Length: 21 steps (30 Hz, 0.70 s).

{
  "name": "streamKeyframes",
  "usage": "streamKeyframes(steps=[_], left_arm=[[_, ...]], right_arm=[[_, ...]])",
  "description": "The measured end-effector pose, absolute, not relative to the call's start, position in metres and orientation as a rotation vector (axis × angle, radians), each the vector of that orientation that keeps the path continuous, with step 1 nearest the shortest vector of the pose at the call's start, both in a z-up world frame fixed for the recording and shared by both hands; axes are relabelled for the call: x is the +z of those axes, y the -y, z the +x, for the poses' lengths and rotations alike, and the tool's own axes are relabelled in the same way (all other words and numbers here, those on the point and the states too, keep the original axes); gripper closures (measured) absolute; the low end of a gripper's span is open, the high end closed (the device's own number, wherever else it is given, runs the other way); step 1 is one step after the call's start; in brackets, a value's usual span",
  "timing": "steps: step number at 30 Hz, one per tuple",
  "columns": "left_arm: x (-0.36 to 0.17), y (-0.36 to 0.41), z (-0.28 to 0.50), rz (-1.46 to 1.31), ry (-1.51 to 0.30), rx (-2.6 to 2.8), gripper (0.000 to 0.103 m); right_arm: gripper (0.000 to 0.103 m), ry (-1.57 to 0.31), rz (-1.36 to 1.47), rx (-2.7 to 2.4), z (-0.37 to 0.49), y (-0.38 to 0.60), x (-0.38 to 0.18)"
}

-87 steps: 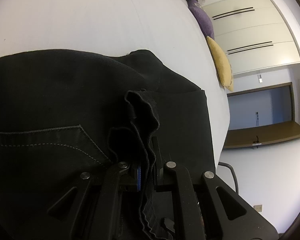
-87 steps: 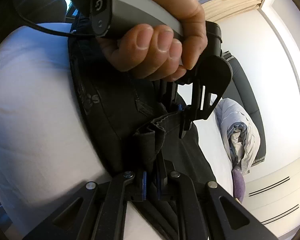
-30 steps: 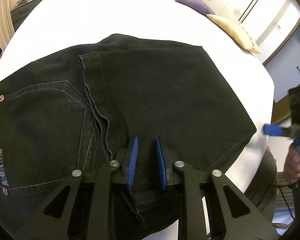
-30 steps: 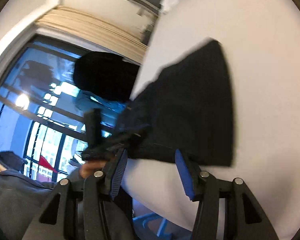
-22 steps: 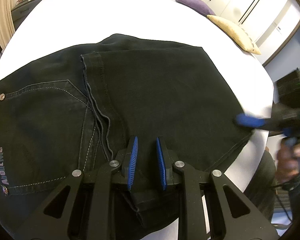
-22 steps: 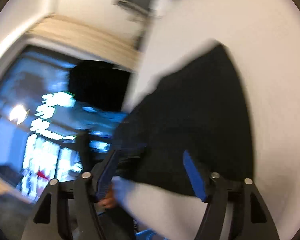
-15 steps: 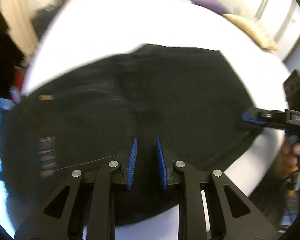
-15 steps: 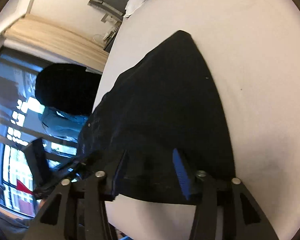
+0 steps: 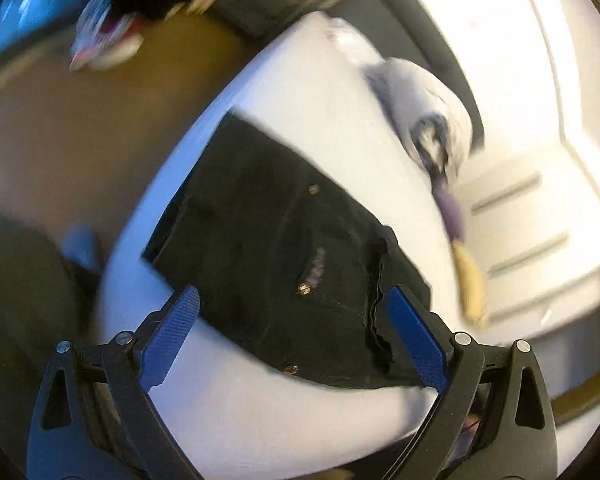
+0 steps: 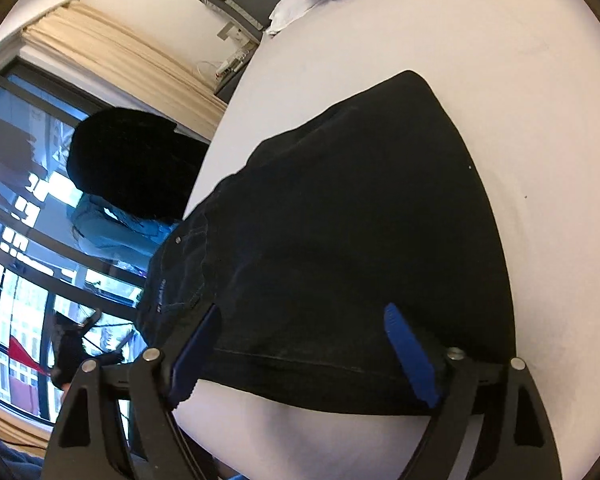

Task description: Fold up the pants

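Black pants (image 9: pixel 284 248) lie flat in a folded stack on the white bed (image 9: pixel 352 128), near its edge. The left gripper (image 9: pixel 296 336) hovers above them, jaws spread wide and empty; the right gripper (image 10: pixel 304 356) — equally wide, holding nothing — straddles the hemmed edge. The cloth looks like soft, fairly heavy denim: limp, not slippery. A pinch through all layers at the stitched hem or a corner would likely hold best.
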State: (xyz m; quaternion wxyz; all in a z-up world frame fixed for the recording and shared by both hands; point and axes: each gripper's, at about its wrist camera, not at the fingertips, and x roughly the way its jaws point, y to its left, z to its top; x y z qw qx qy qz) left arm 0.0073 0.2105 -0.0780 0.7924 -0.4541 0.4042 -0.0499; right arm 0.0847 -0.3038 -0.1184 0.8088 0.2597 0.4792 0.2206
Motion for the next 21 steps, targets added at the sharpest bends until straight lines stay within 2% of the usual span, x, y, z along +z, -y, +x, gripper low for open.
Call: streamKeyframes(steps=[11, 21], left_arm=[[-0.133, -0.261, -0.009, -1.264, -0.787, 0.023, 0.009], [-0.174, -0.26, 0.01, -1.41, -0.751, -0.039, 0.009]], right_arm=[[0.021, -1.028, 0.556, 0.455, 0.086, 0.297, -0.116], [0.021, -1.03, 0.546, 0.45, 0.085, 0.294, -0.116]])
